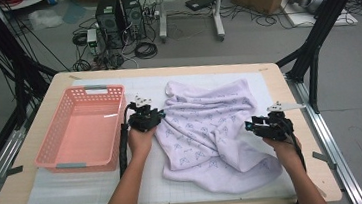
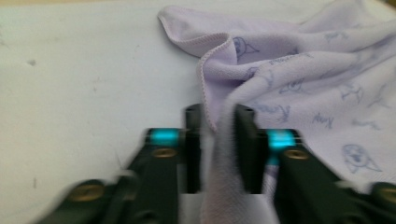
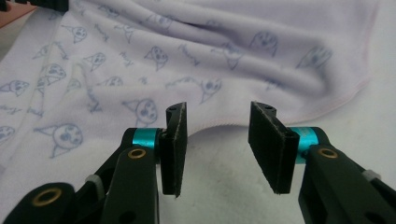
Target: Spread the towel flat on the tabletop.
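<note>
Left gripper view shows the left gripper (image 2: pixel 218 140) pinching the lilac towel's (image 2: pixel 299 79) edge, while the right gripper (image 3: pixel 217 140) gapes wide.

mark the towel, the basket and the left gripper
towel (image 1: pixel 207 129), high view, middle of the cloth.
basket (image 1: pixel 57 139), high view, left wall.
left gripper (image 2: pixel 219 140), left gripper view, between its fingertips, on the pinched fold.

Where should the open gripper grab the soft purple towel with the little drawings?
Probably the stitched hem of the crumpled lilac printed towel, straight ahead of the right gripper. Its jaws stand open, level with that edge, which lies flat on the white mat, so sliding forward should catch it.
</note>
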Demonstrator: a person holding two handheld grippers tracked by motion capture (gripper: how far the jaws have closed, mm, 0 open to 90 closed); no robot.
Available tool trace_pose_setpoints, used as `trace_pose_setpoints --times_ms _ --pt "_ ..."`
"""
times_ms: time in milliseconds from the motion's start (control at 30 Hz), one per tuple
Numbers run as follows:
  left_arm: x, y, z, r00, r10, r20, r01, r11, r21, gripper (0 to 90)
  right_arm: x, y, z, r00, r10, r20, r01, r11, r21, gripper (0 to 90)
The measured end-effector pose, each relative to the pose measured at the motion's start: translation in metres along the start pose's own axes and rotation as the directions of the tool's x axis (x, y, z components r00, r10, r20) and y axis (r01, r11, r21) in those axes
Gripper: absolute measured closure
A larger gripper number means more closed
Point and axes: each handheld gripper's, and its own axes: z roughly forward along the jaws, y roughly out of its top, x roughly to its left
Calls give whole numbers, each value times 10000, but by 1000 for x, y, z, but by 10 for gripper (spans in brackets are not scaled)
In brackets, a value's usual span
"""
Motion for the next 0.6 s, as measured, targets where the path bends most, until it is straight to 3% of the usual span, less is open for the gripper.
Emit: trace_pose_setpoints --times_ms 33,100,167,267,367,433,500,600 --pt "0 -2 -2 9998 -5 174 4 10000 63 553 0 -2 4 9999 81 -91 -80 9999 101 561" --pt "-1 -3 -6 9989 260 392 -273 9991 316 520 4 -4 13 9993 129 -338 -115 9991 418 560" --pt "-3 -5 -12 9983 382 443 -381 9993 -19 501 11 -2 22 9986 11 -524 20 9983 584 555" --pt "-6 -8 -17 9965 562 621 -562 9984 -9 489 21 0 38 9982 -180 -568 240 9939 1079 555" --pt "-7 -10 -21 9951 681 714 -677 9977 -83 470 27 -1 51 9982 -583 -107 593 9833 1718 665" --pt "-8 -12 -23 9941 700 831 -694 9975 -95 463 26 1 52 9943 -1054 -166 1067 9817 1580 866" --pt "-9 -14 -24 9927 806 896 -801 9967 -88 455 25 2 54 9857 -1686 57 1659 9749 1485 878" --pt "-13 -18 -26 9893 880 1160 -890 9960 35 450 15 8 58 9812 -1745 825 1634 9785 1256 883"
